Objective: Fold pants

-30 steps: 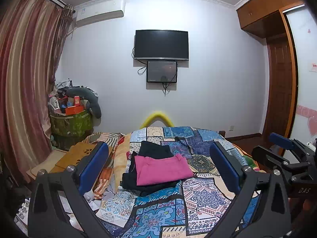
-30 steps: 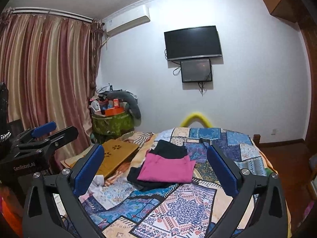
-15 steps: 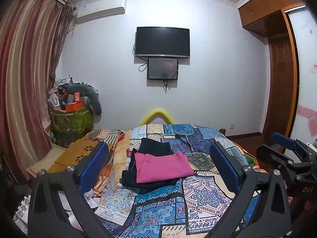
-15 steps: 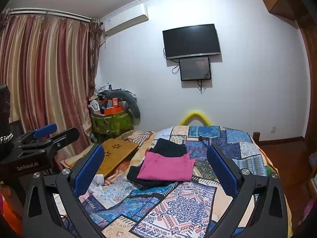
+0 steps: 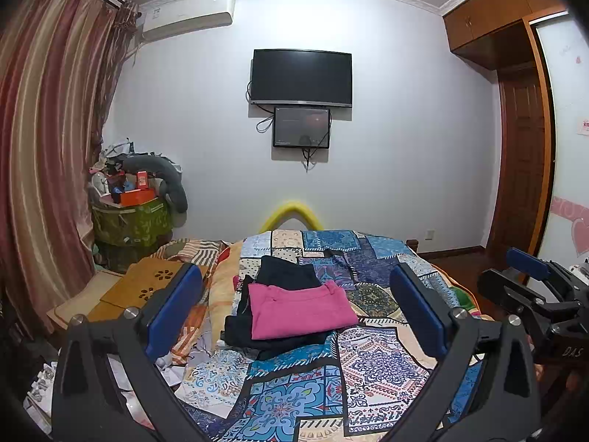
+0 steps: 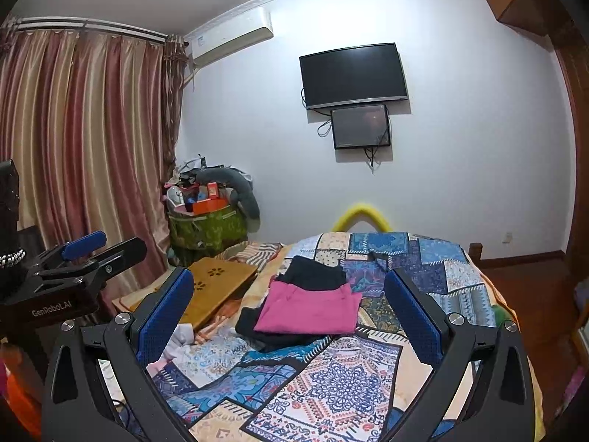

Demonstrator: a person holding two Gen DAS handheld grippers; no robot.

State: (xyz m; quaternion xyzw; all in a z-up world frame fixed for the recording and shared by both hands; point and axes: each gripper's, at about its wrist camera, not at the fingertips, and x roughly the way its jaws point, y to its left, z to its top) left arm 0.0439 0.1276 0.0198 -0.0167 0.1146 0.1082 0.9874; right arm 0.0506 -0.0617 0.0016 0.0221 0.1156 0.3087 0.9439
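Neatly folded pink pants (image 5: 300,309), seemingly.

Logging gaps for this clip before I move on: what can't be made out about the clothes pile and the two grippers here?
- Black garment: mostly covered by the folded pink garment in both views, so its type and fold state are unclear.
- Pink garment: too small to tell if it is pants.
- Left gripper and right gripper: handles and holding hands cut off by the bottom edges.

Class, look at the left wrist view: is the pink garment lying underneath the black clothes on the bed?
No. The folded pink garment lies on top of the black clothes, which show behind and beneath it on the patchwork bedspread.
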